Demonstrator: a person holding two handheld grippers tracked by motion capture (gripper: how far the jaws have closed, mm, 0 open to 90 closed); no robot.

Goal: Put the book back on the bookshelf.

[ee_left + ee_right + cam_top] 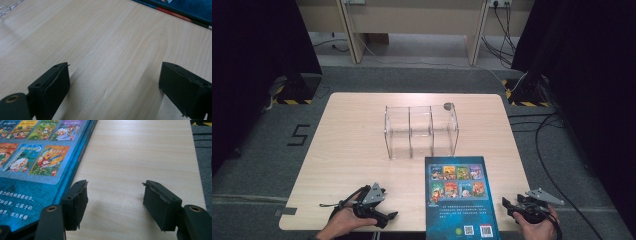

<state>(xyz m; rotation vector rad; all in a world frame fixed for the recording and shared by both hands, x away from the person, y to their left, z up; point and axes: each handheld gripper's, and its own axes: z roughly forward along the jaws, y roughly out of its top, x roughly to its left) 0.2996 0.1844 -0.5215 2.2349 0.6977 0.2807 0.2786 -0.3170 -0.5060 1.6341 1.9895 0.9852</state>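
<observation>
Not begun: book [460, 200] flat on table [352, 150], clear rack [421, 131] vacant; left claw [384, 216] and right claw [508, 204] both apart, holding nothing

book [460, 200] near end cut off, cover text too small

From my seat I can read a black "5" [299, 135] marked on the grey floor left of the table [352, 150]. The blue book's [459, 220] back cover carries small cover pictures with Chinese titles, lines of white Chinese print below them, too small for me to make out, and two QR codes [477, 231] at its near edge.
</observation>
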